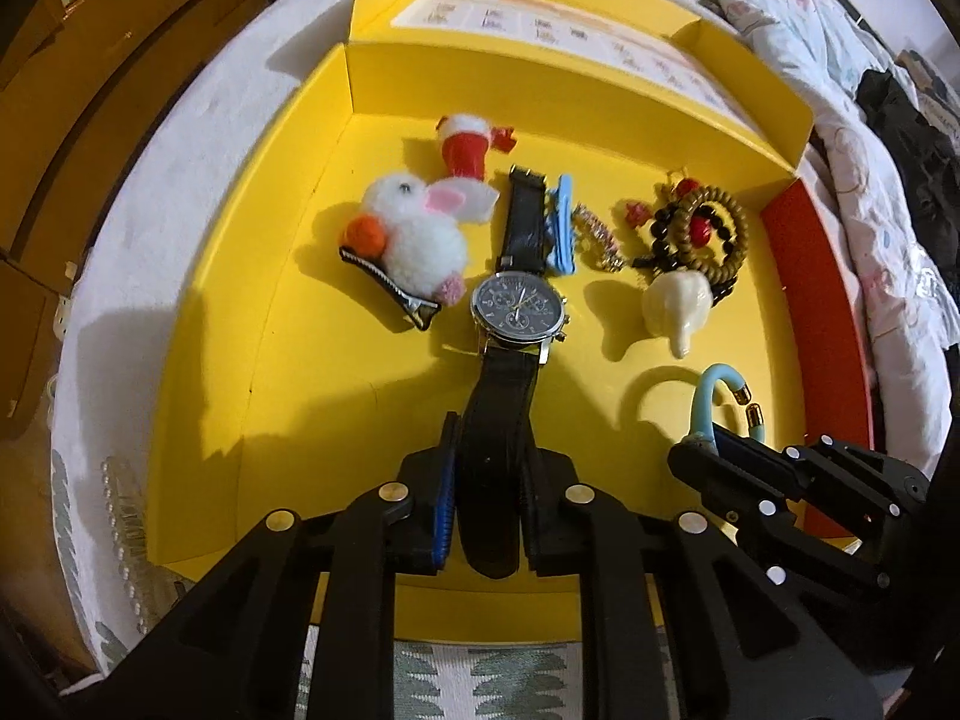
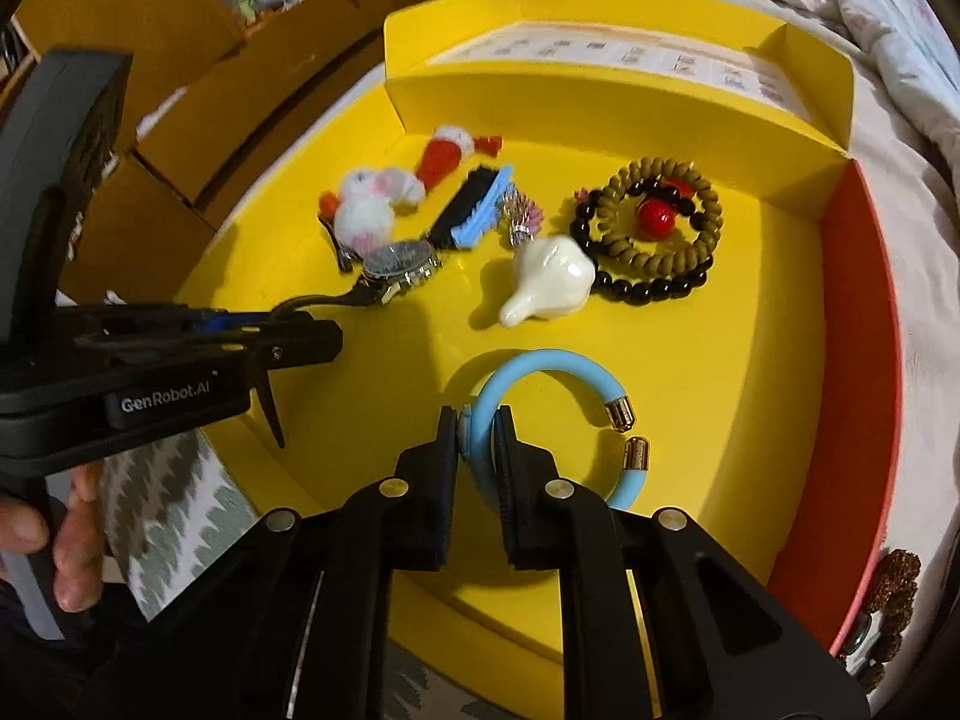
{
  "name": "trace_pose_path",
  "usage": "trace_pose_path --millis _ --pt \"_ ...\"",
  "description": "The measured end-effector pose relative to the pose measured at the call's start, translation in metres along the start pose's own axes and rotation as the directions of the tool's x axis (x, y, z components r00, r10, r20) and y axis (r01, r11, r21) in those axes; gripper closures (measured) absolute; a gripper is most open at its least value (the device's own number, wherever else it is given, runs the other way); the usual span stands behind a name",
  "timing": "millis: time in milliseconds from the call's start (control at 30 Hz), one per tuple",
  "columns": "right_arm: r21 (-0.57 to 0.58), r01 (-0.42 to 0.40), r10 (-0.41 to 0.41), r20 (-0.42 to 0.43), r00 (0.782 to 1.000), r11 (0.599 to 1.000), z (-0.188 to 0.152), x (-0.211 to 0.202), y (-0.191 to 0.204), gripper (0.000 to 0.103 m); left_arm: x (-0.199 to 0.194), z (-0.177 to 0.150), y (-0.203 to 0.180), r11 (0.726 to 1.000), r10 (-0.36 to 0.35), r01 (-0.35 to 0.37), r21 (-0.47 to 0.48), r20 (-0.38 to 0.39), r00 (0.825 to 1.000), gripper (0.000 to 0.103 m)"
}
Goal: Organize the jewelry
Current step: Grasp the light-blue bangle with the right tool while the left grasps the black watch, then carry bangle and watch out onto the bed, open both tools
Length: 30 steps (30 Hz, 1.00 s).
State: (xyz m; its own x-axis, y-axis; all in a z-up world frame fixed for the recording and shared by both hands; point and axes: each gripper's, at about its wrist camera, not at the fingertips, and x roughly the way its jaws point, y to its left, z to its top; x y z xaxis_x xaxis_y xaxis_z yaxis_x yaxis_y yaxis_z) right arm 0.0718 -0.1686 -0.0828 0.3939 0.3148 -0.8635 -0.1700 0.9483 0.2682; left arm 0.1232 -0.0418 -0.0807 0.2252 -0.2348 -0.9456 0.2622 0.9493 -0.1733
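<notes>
Left tool [image 1: 489,468] clamping watch strap [image 1: 501,420], right tool [image 2: 477,450] pinching blue bangle [image 2: 540,396] — bare yellow tray [image 1: 312,360] floor left

The one legible piece of writing is the brand "GenRobot.AI", in pale letters on a small dark plate on the side of the left gripper [image 2: 324,336], seen from the right wrist view. A printed sheet [image 1: 576,30] lies in the raised lid of the yellow box [image 1: 240,300]; it carries rows of small marks under an orange band, too blurred to read in either view. The watch [image 1: 519,306] dial shows sub-dials, but its markings cannot be read.
</notes>
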Motion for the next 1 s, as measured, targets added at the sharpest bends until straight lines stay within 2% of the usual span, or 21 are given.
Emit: trace_pose_path --millis 333,467,667,833,1000 --pt "0.07 -0.088 0.08 0.113 0.99 0.994 0.001 -0.049 -0.011 0.089 -0.04 -0.004 -0.002 1.0 -0.022 0.021 0.014 0.106 0.994 0.086" --pt "0.095 -0.134 0.117 0.16 0.98 0.986 0.0 -0.071 -0.016 0.089 -0.066 -0.012 0.001 1.0 -0.025 0.023 0.015 0.163 0.986 0.085" --pt "0.111 -0.161 0.135 0.216 0.967 0.981 -0.004 -0.107 -0.018 0.089 -0.084 -0.011 -0.007 0.999 -0.034 0.033 0.012 0.202 0.979 0.086" --pt "0.098 -0.161 0.131 0.26 0.957 0.982 -0.015 -0.146 -0.012 0.089 -0.119 -0.028 -0.018 0.998 -0.059 0.049 0.047 0.259 0.964 0.086" --pt "0.117 -0.149 0.108 0.304 0.947 0.982 -0.042 -0.187 -0.017 0.089 -0.156 -0.052 -0.02 0.994 -0.102 0.084 0.07 0.315 0.944 0.086"
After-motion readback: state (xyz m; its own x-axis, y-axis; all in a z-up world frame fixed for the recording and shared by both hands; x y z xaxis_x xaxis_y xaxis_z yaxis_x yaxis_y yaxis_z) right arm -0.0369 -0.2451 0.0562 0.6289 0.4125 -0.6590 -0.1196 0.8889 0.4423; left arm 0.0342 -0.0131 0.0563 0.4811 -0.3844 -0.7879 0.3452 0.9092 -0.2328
